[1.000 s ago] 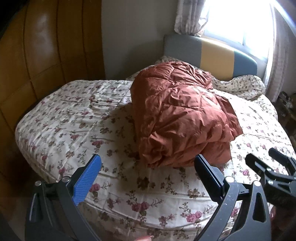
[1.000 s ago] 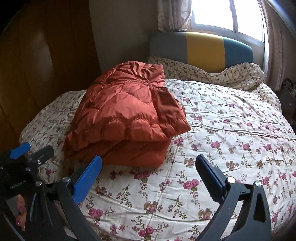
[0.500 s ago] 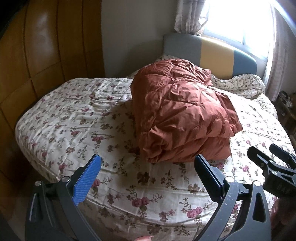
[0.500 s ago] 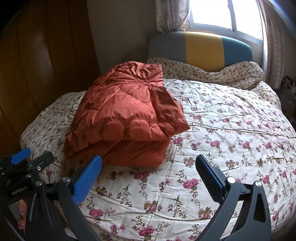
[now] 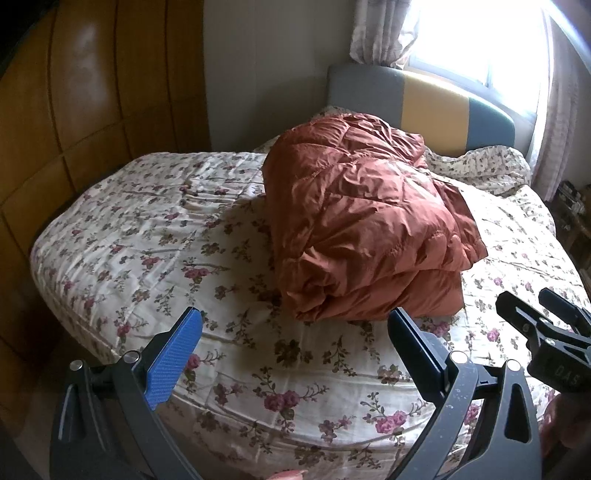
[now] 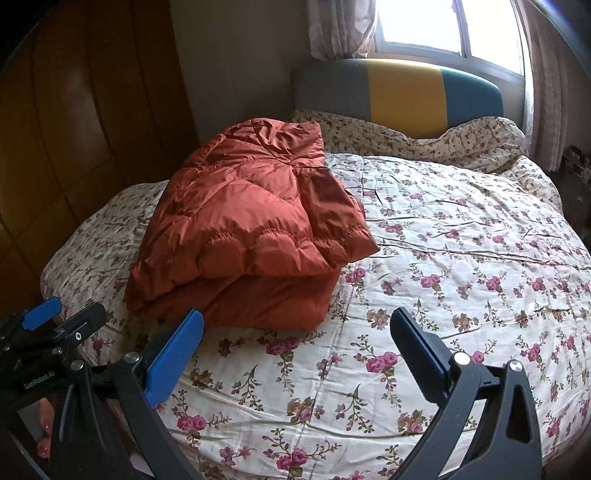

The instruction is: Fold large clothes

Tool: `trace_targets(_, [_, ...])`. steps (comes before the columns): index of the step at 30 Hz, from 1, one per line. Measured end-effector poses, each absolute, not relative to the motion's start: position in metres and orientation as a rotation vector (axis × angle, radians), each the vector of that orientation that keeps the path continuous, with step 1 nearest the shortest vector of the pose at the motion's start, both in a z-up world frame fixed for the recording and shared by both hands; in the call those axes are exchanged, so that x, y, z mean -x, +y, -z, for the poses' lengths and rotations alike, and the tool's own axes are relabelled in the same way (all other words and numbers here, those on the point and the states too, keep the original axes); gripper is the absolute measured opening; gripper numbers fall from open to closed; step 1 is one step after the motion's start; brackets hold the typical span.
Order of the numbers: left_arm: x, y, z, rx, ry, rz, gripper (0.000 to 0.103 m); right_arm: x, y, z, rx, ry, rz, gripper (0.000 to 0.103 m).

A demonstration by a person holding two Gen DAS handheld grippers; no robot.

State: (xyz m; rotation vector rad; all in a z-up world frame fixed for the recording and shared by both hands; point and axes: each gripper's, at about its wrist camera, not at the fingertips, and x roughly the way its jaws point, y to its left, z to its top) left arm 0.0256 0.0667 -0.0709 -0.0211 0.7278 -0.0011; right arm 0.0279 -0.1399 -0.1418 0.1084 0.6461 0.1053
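Observation:
A rust-orange puffy down jacket lies folded in a thick bundle on the floral bedsheet; it also shows in the right wrist view. My left gripper is open and empty, held back from the jacket's near edge above the foot of the bed. My right gripper is open and empty, to the right of the jacket and apart from it. The right gripper shows in the left wrist view, and the left gripper shows in the right wrist view.
A headboard in grey, yellow and teal stands at the far end under a bright window. A crumpled floral quilt lies along it. Wooden wardrobe panels run along the left. The sheet spreads right of the jacket.
Both grippers have drawn back and up from the jacket, which now sits slightly farther away. The jacket has not moved. Both grippers stay open.

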Motion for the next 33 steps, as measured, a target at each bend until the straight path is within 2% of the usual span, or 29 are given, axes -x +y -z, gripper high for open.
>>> trace_targets(33, [-0.039,0.067,0.086,0.015,0.777,-0.037,0.100,-0.045,-0.144,0.161,-0.136,0.716,-0.108,0.101])
